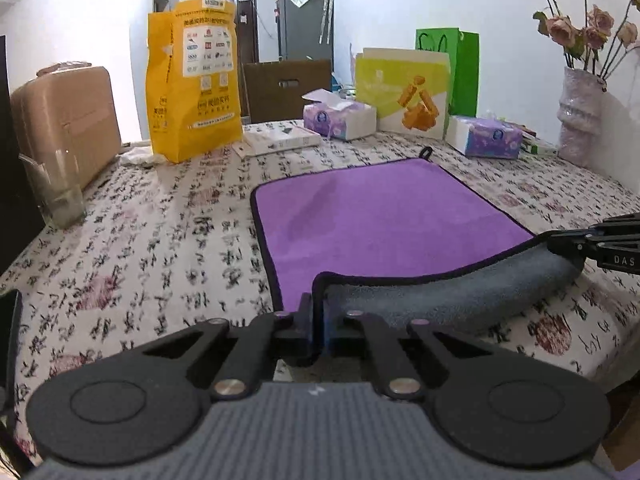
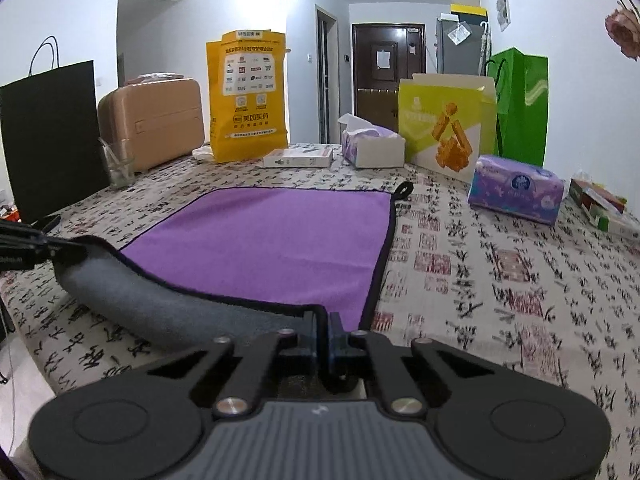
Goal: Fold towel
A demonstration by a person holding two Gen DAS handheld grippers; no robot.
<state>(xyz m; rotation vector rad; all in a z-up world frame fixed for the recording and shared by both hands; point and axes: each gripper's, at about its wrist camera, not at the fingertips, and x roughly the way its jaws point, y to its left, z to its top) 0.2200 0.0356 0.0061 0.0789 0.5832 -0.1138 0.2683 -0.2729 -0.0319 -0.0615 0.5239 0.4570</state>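
One purple microfibre towel with grey underside and black trim [image 1: 380, 216] is seen lying at frame centre on the calligraphy-print tablecloth [image 1: 160, 248]; its near edge is lifted and curled over, grey side shown. Two black two-finger grippers are counted. The left gripper [image 1: 318, 320] is clamped on the near-left towel corner, bottom centre of the left view; the right gripper [image 2: 325, 326] is clamped on the near-right corner, bottom centre of the right view. Each is also glimpsed at the edge of the other view.

Two purple tissue packs [image 1: 340, 118] [image 2: 516, 194], one yellow printed bag [image 1: 192, 80], one green gift bag [image 2: 520, 108], one tan hard-shell suitcase [image 2: 156, 120] and one clear drinking glass [image 1: 56, 192] are counted. A white vase with pink flowers [image 1: 580, 116] is shown whole only in the left view; a black paper bag [image 2: 48, 136], at left, only in the right view.
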